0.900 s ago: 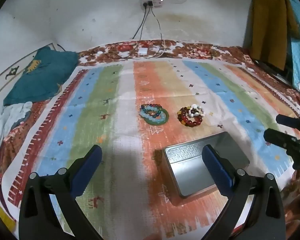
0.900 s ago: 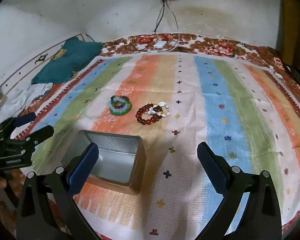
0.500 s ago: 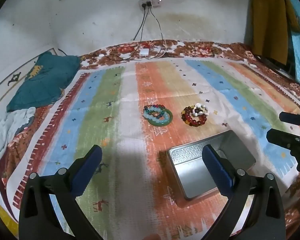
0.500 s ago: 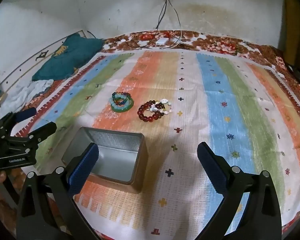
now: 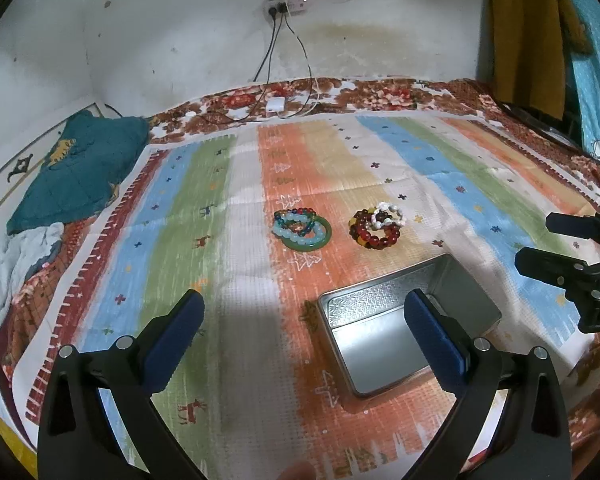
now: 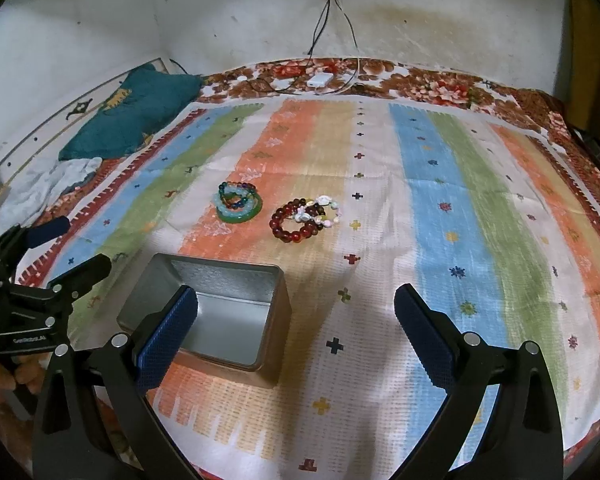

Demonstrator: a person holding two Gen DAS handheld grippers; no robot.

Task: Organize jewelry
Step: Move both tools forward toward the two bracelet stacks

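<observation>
Two tools, left tool [image 5: 300, 332] and right tool [image 6: 296, 320], hover wide open, empty. Tin [image 6: 220, 312] sits nearest; green bracelets [image 5: 302, 228] and red bracelets [image 5: 376, 226] lie beyond on bed cloth [image 6: 440, 200]. Advice: descend vertically, pinch one bead strand only.

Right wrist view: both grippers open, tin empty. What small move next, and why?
Probably ease the right gripper forward toward the red bead bracelet pile. Its jaws are wide open and hold nothing, the metal tin looks empty, and that pile lies on the cloth just beyond the tin, nearest this gripper.
</observation>
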